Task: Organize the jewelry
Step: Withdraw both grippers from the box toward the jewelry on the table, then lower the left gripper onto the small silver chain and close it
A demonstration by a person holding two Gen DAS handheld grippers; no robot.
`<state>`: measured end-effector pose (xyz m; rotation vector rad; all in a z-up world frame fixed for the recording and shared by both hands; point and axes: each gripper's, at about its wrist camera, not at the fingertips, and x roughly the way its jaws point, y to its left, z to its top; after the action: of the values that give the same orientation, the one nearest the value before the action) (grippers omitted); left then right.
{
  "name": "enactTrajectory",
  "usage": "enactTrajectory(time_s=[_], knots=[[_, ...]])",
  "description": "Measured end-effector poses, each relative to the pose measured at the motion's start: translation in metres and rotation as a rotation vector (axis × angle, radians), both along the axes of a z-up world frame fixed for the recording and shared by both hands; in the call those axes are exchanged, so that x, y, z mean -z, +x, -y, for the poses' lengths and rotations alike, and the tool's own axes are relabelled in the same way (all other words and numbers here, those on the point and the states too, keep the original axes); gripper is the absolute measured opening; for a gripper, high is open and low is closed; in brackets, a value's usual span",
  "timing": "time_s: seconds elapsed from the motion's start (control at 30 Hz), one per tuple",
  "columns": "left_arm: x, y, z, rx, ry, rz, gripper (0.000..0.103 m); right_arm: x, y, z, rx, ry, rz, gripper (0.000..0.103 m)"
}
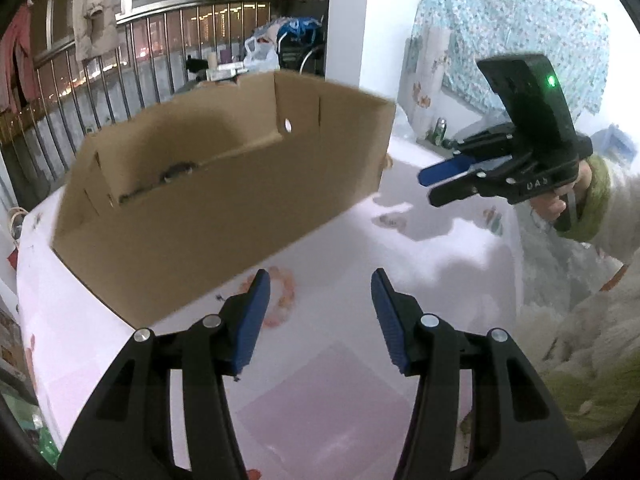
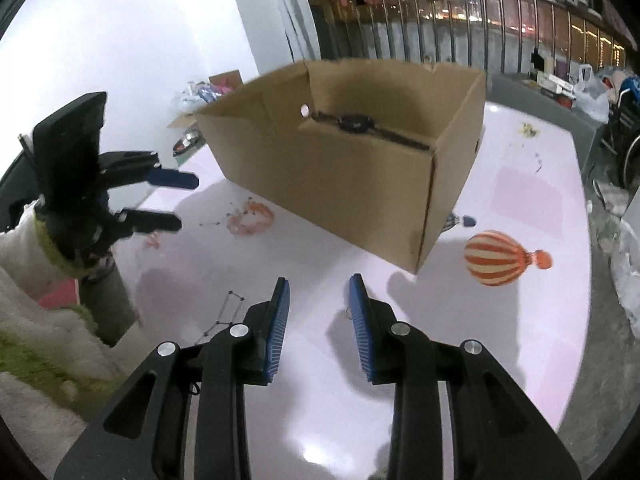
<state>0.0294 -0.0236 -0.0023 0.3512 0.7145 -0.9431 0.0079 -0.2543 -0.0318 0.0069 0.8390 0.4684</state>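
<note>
An open cardboard box [image 1: 224,200] stands on the pink table; it also shows in the right wrist view [image 2: 360,176]. A dark watch [image 2: 354,123] lies inside it, also glimpsed in the left wrist view [image 1: 178,170]. A pink-orange beaded bracelet [image 2: 250,220] lies on the table in front of the box, just ahead of my left gripper [image 1: 320,300], which is open and empty. My right gripper [image 2: 319,300] is open and empty above the table; a small ring-like piece [image 2: 348,314] lies by its right finger. Each gripper shows in the other's view: left [image 2: 176,202], right [image 1: 430,184].
The table [image 2: 520,320] has printed hot-air balloons [image 2: 500,258] and a small gold trinket [image 2: 529,130] at its far side. A metal railing [image 1: 100,92] and hanging clothes stand behind. Bags and a wheelchair [image 2: 624,120] stand at the right. A can [image 1: 439,132] stands by the wall.
</note>
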Motion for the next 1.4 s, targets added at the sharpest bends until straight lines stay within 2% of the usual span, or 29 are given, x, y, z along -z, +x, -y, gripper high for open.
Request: enactTrajectory(time_s=[0.1, 0.23, 0.5, 0.6, 0.77, 1.0, 1.17, 1.3, 1.4], knots=[[0.015, 0.001, 0.01, 0.003, 0.046, 0.026, 0.05, 0.016, 0.009, -0.008, 0.001, -0.049, -0.008, 0.031], [0.027, 0.002, 0.018, 0.012, 0.055, 0.022, 0.049, 0.025, 0.017, -0.013, 0.013, -0.103, -0.012, 0.029], [0.03, 0.0, 0.036, 0.055, 0.048, 0.022, 0.042, 0.036, 0.026, -0.023, -0.005, -0.18, -0.034, 0.012], [0.031, -0.003, 0.04, 0.07, 0.046, 0.023, 0.039, 0.036, 0.029, -0.025, -0.016, -0.168, -0.048, 0.005], [0.033, -0.006, 0.045, 0.088, 0.045, 0.014, 0.036, 0.036, 0.029, -0.03, -0.055, -0.113, -0.071, 0.003], [0.036, -0.011, 0.044, 0.115, 0.049, -0.011, 0.036, 0.037, 0.018, -0.05, -0.164, 0.043, -0.111, 0.003], [0.04, -0.013, 0.041, 0.127, 0.048, -0.042, 0.036, 0.032, 0.008, -0.059, -0.198, 0.035, -0.101, 0.005], [0.04, -0.01, 0.047, 0.135, 0.039, -0.045, 0.036, 0.02, 0.001, -0.042, -0.154, 0.045, -0.08, 0.026], [0.04, -0.007, 0.058, 0.143, 0.036, -0.034, 0.036, 0.015, -0.003, -0.025, -0.101, 0.042, -0.057, 0.026]])
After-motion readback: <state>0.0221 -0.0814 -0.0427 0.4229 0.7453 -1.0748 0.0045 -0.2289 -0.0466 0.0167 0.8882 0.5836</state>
